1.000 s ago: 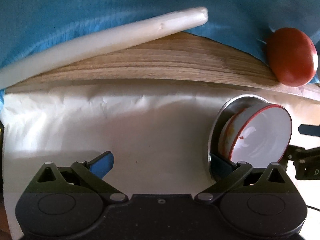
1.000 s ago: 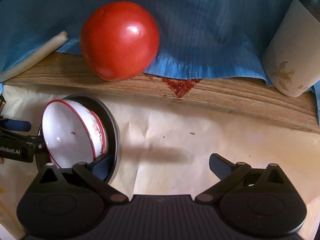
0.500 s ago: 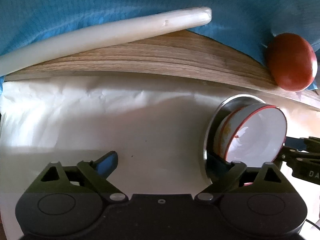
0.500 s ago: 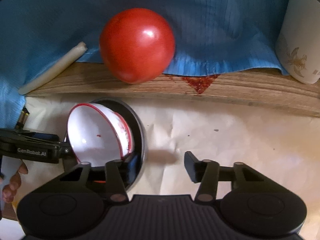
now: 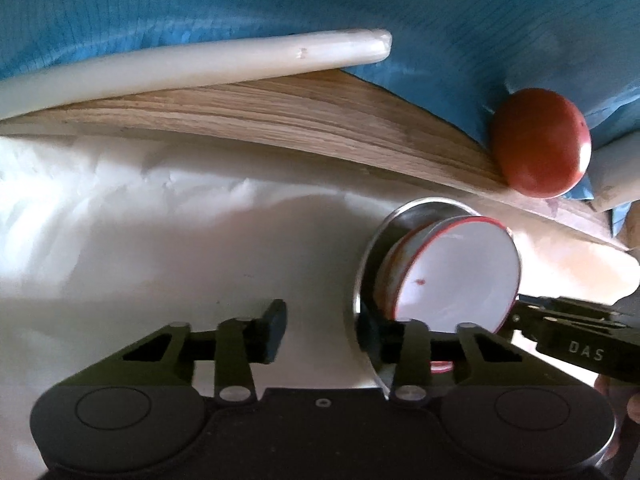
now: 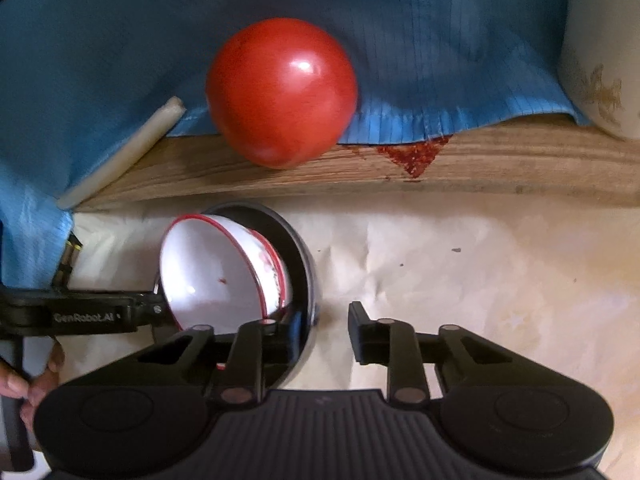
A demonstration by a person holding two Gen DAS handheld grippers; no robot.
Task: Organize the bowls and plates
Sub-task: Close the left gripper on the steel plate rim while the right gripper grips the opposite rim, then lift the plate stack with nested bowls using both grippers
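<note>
A white bowl with a red rim point(image 5: 460, 276) point(image 6: 208, 276) lies tilted inside a steel bowl point(image 5: 370, 252) point(image 6: 306, 268) on pale paper. My left gripper point(image 5: 326, 330) straddles the steel bowl's rim, one finger inside and one outside. Its jaws are closing, and paper still shows between the outer pad and the rim. My right gripper point(image 6: 325, 331) straddles the opposite rim the same way. Its jaws are closing too, with a narrow gap left at the outer finger. Each gripper shows in the other's view, the left gripper point(image 6: 100, 316) and the right gripper point(image 5: 568, 344).
A red tomato point(image 5: 540, 144) point(image 6: 280, 92) rests on a wooden board point(image 5: 280, 120) just behind the bowls. A long white rod point(image 5: 200, 64) lies on blue cloth point(image 6: 440, 40). A white cup with gold print point(image 6: 600, 60) stands far right. A hand point(image 6: 36, 372) holds the left gripper.
Both grippers' jaws have narrowed a lot around the steel bowl's rim. Both cameras have tilted a little. The two bowls have kept their place.
</note>
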